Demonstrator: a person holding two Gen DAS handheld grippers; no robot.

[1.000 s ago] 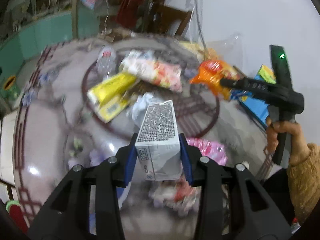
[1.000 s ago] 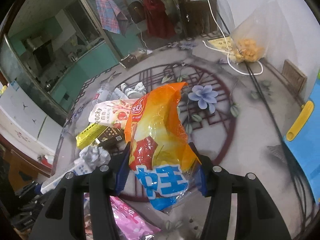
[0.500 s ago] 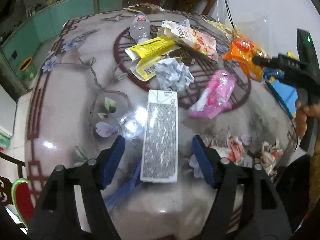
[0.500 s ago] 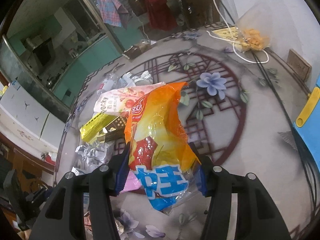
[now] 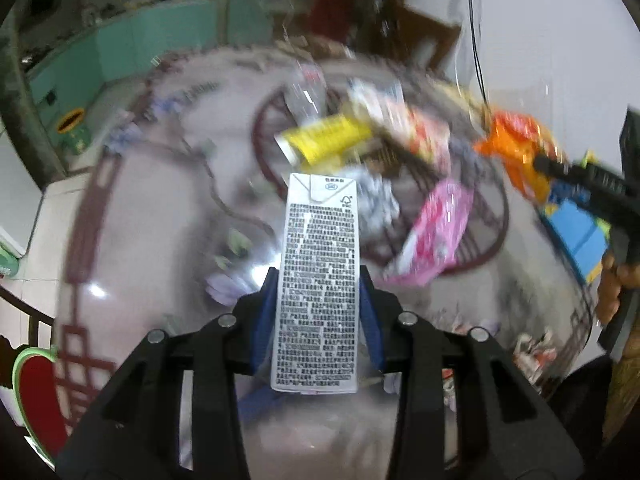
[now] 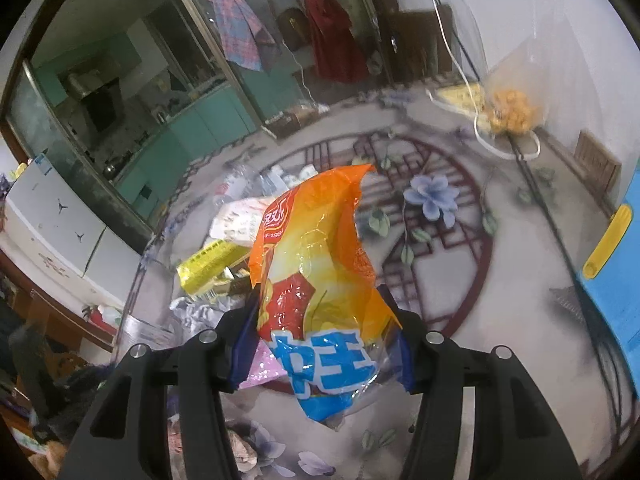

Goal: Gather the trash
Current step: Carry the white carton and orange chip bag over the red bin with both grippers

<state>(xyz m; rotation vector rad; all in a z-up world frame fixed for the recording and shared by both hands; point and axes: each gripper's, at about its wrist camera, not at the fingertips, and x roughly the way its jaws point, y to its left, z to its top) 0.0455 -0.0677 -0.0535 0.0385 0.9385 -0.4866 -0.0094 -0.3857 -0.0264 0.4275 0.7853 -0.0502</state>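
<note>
Silver drink carton clenched in left tool, orange snack bag clenched in right tool

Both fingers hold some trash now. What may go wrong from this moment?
1. The left gripper has just closed on the grey carton near its lower end only. Most of the carton sticks out ahead, so it may tip or slip.
2. The right gripper pinches the orange snack bag low; the thin, loose film may slide out.
3. With both grippers full, the pink wrapper and yellow box on the table must wait.
</note>
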